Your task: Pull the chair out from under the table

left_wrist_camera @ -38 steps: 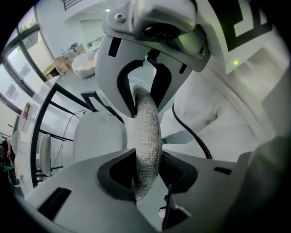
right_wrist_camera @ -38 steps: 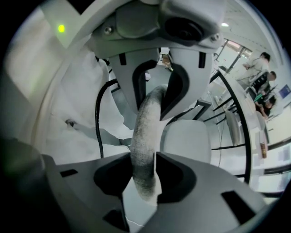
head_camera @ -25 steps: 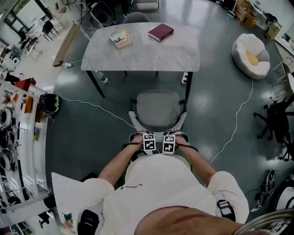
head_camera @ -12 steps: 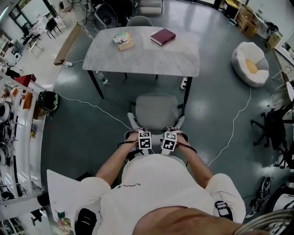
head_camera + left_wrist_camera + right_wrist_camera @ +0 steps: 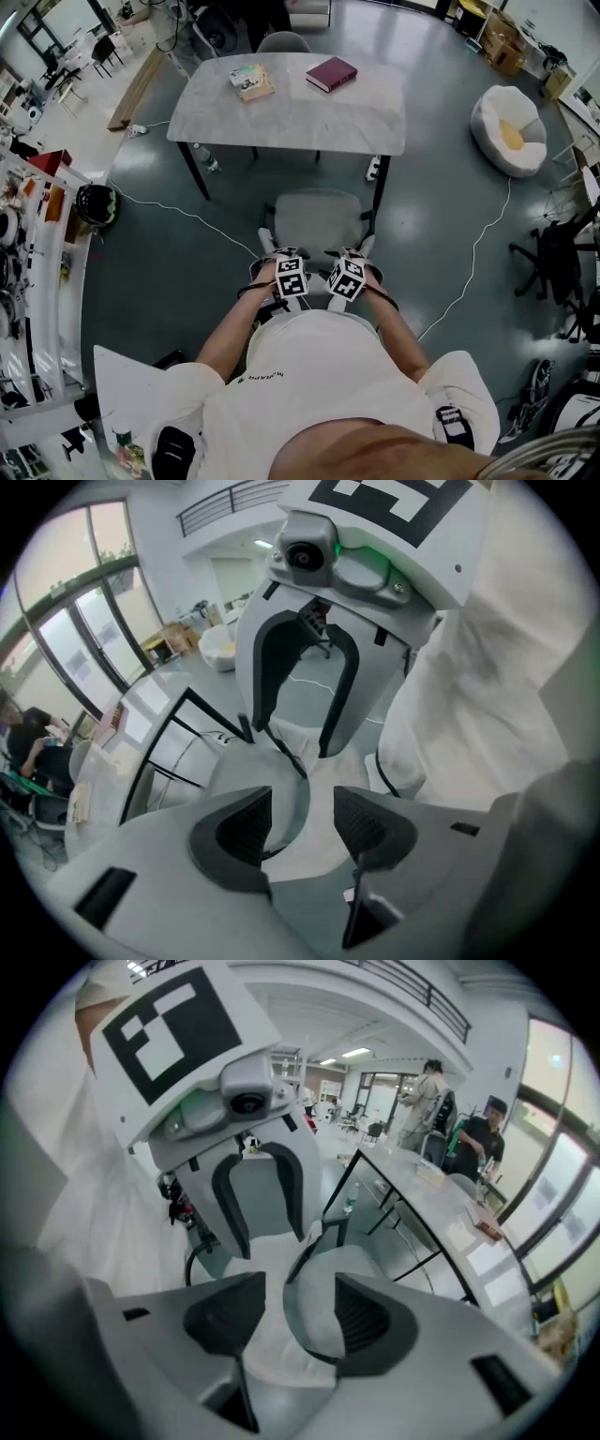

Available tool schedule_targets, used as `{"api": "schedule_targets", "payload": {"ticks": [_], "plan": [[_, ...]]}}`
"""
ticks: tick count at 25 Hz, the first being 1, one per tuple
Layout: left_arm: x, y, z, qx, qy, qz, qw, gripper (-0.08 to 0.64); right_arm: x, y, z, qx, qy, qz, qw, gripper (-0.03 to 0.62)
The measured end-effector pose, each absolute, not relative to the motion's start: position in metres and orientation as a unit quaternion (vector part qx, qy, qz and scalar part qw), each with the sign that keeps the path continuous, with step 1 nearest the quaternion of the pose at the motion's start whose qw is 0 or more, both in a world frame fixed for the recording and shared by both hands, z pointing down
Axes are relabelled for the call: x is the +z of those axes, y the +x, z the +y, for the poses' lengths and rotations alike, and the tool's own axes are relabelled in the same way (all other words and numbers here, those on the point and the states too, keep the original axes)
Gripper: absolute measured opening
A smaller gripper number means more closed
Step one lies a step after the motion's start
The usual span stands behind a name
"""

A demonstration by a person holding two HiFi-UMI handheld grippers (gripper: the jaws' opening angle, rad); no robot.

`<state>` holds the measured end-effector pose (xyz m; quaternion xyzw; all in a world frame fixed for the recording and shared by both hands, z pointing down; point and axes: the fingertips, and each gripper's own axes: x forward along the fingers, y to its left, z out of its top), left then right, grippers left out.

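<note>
- Chair (image 5: 319, 217) stood on the grey floor (image 5: 169, 272) just on the near side of the table (image 5: 291, 117). Its pale seat lay almost wholly clear of the table's near edge.
- My left claw (image 5: 302, 819) was open. Its dark pads stood apart with nothing pressed between them, and through the gap I saw only the chair's seat farther off.
- My right claw (image 5: 298, 1312) was open too, its pads apart and empty. The seat and a dark armrest (image 5: 314, 1246) showed beyond them.
- Both claws hung side by side over the chair's near end, close in front of my body. I could not tell from the head view whether either one touched the backrest.
- A red book (image 5: 331, 73) lay on the far part of the table, with a pale stack of books (image 5: 249, 81) to its left.
- A white beanbag (image 5: 511, 131) sat on the floor well to the right of the table.
- A white cable (image 5: 469, 272) trailed across the floor to the chair's right.
</note>
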<state>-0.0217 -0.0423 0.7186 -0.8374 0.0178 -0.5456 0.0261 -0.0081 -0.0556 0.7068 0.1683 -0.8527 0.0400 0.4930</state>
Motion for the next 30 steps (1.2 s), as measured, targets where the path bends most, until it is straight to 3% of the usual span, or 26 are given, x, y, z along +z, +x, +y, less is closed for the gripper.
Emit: {"api": "schedule_targets", "payload": {"ticks": [10, 17, 30], "plan": [[0.661, -0.008, -0.103, -0.458, -0.871, 0.180, 0.009, 0.209, 0.643, -0.003, -0.115, 0.103, 0.324, -0.870, 0.357, 0.236], [0.632, -0.016, -0.126, -0.411, -0.873, 0.260, -0.024, 0.209, 0.612, 0.002, -0.134, 0.094, 0.378, -0.868, 0.309, 0.225], [0.565, -0.030, -0.150, -0.236, -0.875, 0.403, -0.128, 0.183, 0.560, 0.025, -0.157, 0.119, 0.478, -0.849, 0.193, 0.165]]}}
